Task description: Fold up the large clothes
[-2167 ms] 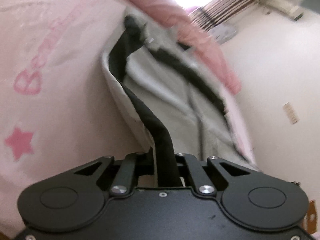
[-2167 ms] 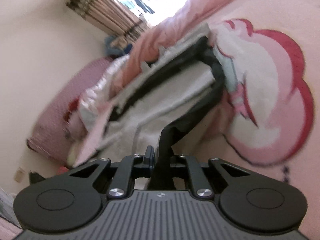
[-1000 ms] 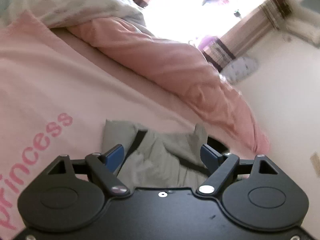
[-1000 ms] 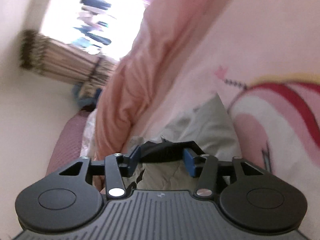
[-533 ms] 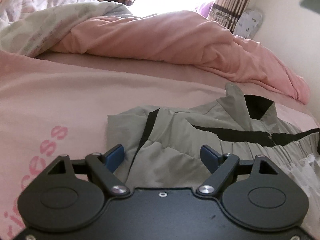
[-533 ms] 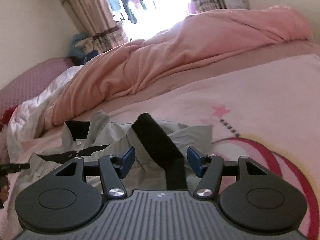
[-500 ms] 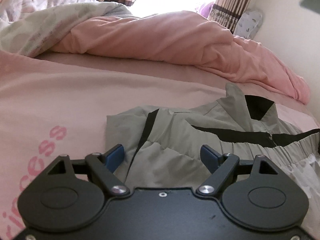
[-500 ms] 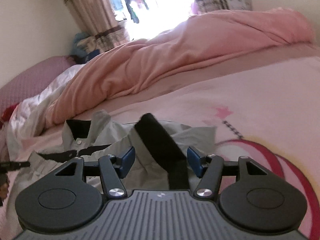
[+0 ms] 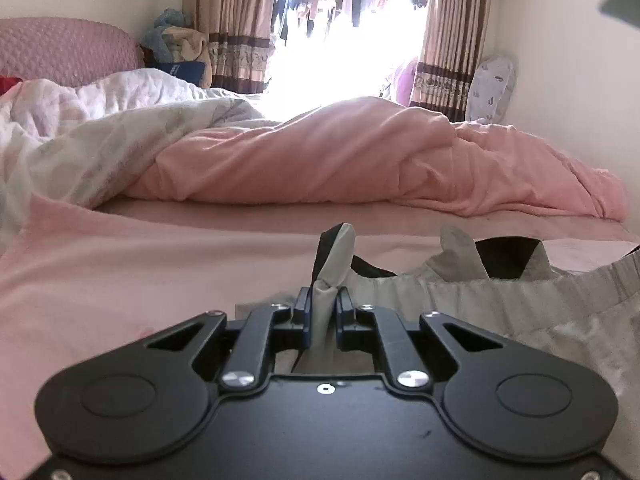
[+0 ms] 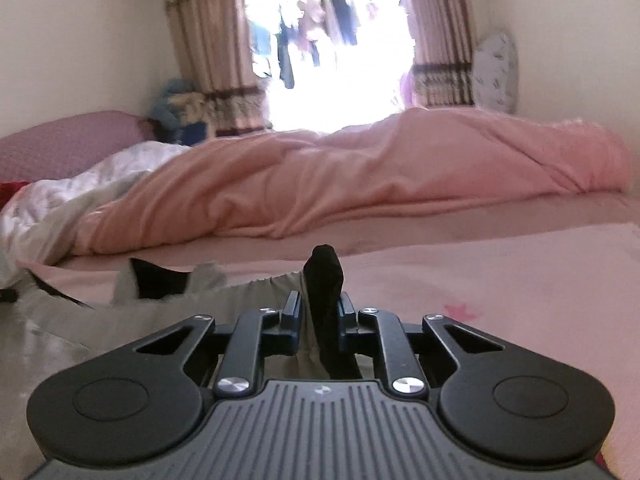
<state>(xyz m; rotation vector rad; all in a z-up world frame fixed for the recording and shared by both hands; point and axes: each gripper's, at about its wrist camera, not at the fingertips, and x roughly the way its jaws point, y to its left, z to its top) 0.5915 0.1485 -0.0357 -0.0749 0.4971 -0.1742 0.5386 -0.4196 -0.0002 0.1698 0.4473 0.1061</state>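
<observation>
One grey garment (image 9: 480, 300) with black trim lies crumpled on the pink bed sheet (image 9: 120, 272), filling the lower right of the left wrist view and the lower left of the right wrist view (image 10: 60, 320). Two grippers work on it, one at each end. The left gripper (image 9: 323, 312), at the bottom centre of its frame, has just been closing and now pinches an upright fold of grey cloth with a black edge between its pads, jaws nearly together. The right gripper (image 10: 318, 314), likewise at bottom centre, has also just been closing and clamps a raised black strip of the same garment. Beyond the garment one rumpled pink blanket (image 9: 360, 168) stretches across the middle of both frames, with one white quilt (image 9: 80, 140) at its left. Two striped curtains (image 9: 236, 24) flank the bright window (image 9: 348, 40) at the top.
</observation>
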